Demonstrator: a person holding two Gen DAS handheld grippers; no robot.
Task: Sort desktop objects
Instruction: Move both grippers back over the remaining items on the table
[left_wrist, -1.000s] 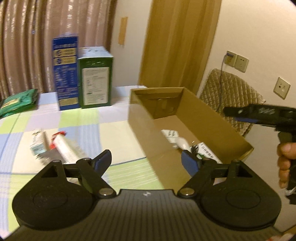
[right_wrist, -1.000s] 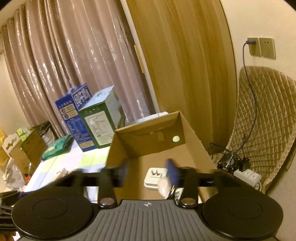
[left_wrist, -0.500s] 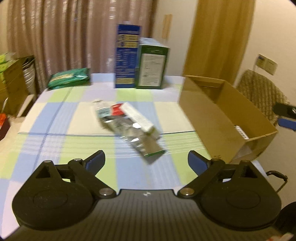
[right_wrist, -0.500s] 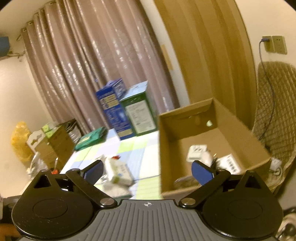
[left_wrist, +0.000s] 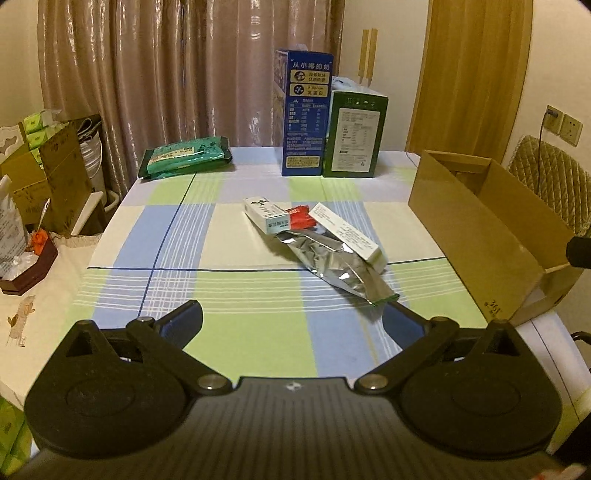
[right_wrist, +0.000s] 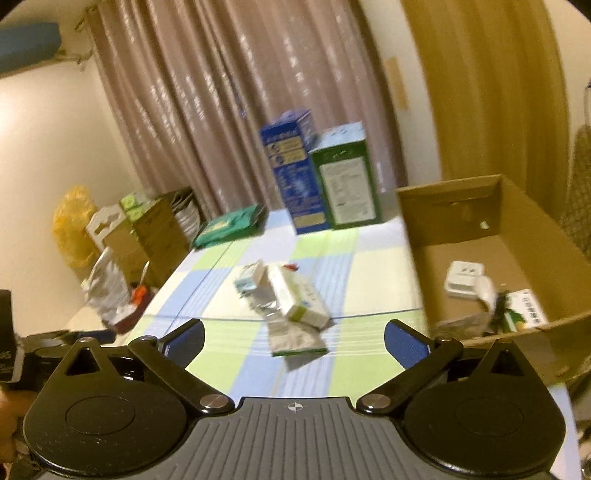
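A small pile lies mid-table: a silver foil pouch (left_wrist: 334, 264), a long white box (left_wrist: 347, 236) across it, a white and teal box (left_wrist: 266, 215) and a red packet (left_wrist: 301, 218). The pile also shows in the right wrist view, with the pouch (right_wrist: 291, 328) under the white box (right_wrist: 299, 299). An open cardboard box (left_wrist: 484, 229) stands at the table's right edge; in the right wrist view its wall (right_wrist: 447, 206) encloses a white plug adapter (right_wrist: 463, 278) and other items. My left gripper (left_wrist: 291, 321) is open and empty, short of the pile. My right gripper (right_wrist: 293, 338) is open and empty, above the pouch's near end.
A blue carton (left_wrist: 304, 118) and a green carton (left_wrist: 352, 134) stand at the table's far edge. A green packet (left_wrist: 184, 157) lies at the far left. Boxes and clutter (left_wrist: 40, 173) stand left of the table. A quilted chair (left_wrist: 550, 181) is behind the cardboard box.
Both grippers have swung left from the cardboard box toward the pile on the table. The right gripper has opened from nearly shut to wide open.
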